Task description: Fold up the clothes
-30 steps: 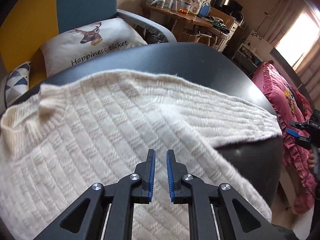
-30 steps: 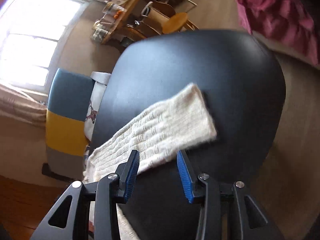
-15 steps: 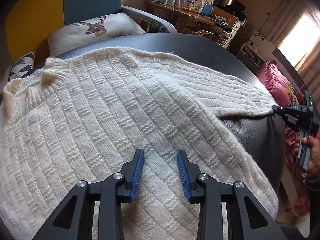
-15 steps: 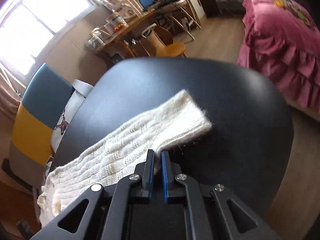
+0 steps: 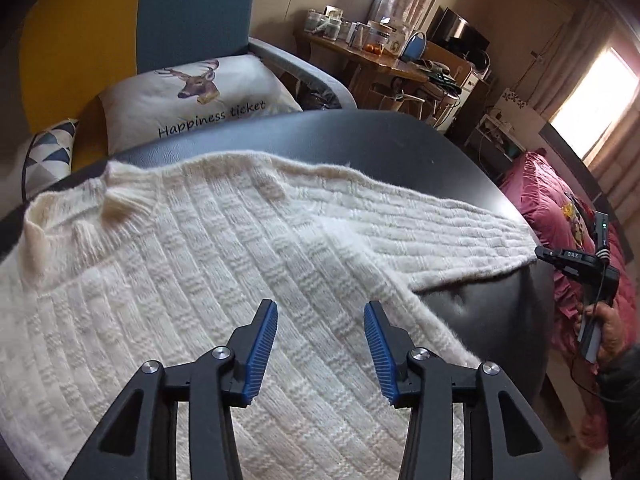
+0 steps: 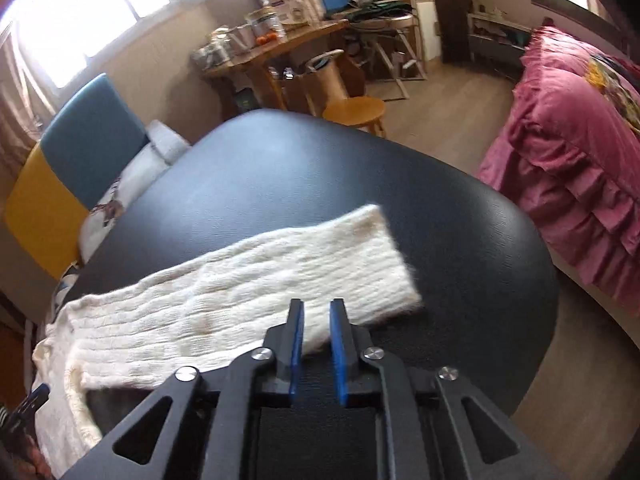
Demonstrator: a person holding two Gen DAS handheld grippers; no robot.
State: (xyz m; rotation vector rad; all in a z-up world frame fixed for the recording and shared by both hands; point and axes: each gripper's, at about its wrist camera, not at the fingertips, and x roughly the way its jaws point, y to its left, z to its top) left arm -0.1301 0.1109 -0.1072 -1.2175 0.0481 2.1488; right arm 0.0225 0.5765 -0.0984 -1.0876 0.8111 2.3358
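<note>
Now, L gripper [image 5: 320, 346]: jaws wide apart — over sweater [image 5: 192, 280] body
R gripper [image 6: 317, 344]: narrow gap, at sleeve [image 6: 280, 280] edge — grip unclear

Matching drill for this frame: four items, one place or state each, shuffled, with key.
Items:
1. left gripper
2. right gripper
3. sweater sleeve
4. deer cushion

States:
A. on the blue and yellow armchair
B. jaws wide apart above the sweater body
C. stretched flat across the black table
D. jaws narrowly parted at the sleeve's near edge

Pairs: 1-B, 2-D, 3-C, 4-A
</note>
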